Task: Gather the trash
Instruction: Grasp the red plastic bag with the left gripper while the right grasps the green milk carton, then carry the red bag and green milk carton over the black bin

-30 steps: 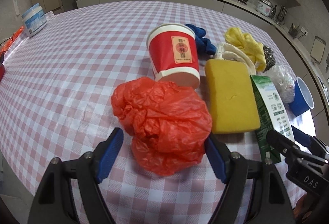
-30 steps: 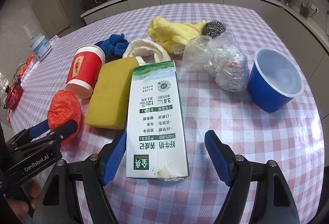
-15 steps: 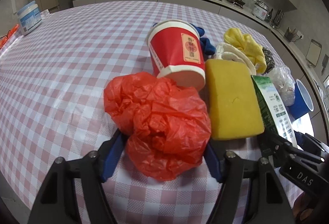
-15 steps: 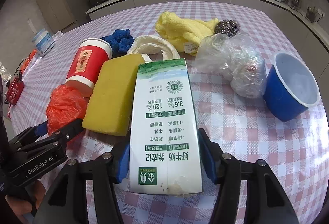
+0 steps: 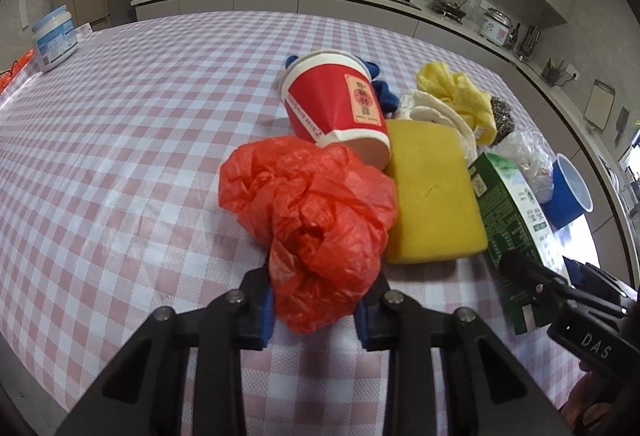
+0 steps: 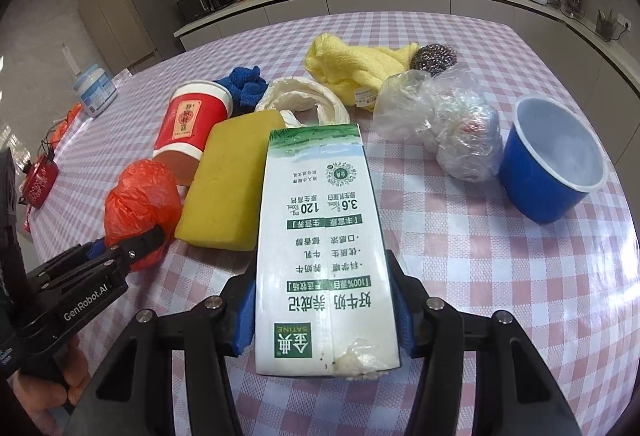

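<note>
— What are you seeing for surfaces?

— I'm looking at a crinkled, glossy red plastic bag (image 5: 316,220) and a porous matt yellow sponge (image 5: 432,196). The milk carton (image 6: 326,236) is showing smooth printed card with a slight sheen.

— And the rest?

— The red cup (image 5: 340,108) is looking like coated paper, the blue cup (image 6: 554,160) like shiny plastic, and the bench (image 5: 120,140) is wearing a glossy checked cover.

even daylight, strong fisheye warp

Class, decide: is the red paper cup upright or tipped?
Tipped. The red paper cup leans, its base raised against the crumpled red plastic bag.
</note>
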A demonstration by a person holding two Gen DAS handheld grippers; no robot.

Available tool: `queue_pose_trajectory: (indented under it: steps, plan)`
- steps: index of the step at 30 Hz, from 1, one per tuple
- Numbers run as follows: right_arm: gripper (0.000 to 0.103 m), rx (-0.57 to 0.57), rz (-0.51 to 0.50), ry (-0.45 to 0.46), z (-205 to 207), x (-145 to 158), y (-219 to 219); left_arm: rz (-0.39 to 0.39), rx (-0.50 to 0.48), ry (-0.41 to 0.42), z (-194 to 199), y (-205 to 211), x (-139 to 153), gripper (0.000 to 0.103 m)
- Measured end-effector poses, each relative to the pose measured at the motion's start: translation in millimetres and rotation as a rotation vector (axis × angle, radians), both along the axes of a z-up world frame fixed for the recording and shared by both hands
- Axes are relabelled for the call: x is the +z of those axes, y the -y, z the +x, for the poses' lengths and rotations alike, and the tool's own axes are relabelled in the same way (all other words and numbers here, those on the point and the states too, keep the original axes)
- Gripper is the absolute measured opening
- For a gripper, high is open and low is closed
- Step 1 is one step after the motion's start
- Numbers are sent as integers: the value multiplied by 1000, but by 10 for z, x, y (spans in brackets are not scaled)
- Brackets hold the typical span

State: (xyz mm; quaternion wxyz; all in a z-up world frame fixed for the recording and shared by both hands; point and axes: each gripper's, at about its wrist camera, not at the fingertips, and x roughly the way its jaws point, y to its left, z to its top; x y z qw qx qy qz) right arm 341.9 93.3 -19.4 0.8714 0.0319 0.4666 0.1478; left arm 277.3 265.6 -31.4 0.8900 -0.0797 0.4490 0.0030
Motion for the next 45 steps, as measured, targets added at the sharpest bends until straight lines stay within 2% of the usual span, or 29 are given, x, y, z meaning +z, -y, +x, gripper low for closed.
queue_pose_trajectory:
  steps: [11,17,23,29,33,45]
  plan:
    - [56,-12,42,20,-258,158,290,-27,10,65,-300,24,301,28]
    - [56,-11,65,41,-410,265,475,-40,-28,87,-398,270,440,28]
    - [56,-28,87,72,-596,403,848,-45,-78,95,-461,704,531,28]
    - [56,-96,105,104,-817,560,1465,-60,-162,89,-454,1309,578,28]
    - [56,-180,100,111,-946,613,1980,-75,-238,86,-404,1804,608,28]
    - [56,-476,53,76,-1303,470,3674,-111,-509,36,-348,3494,602,28]
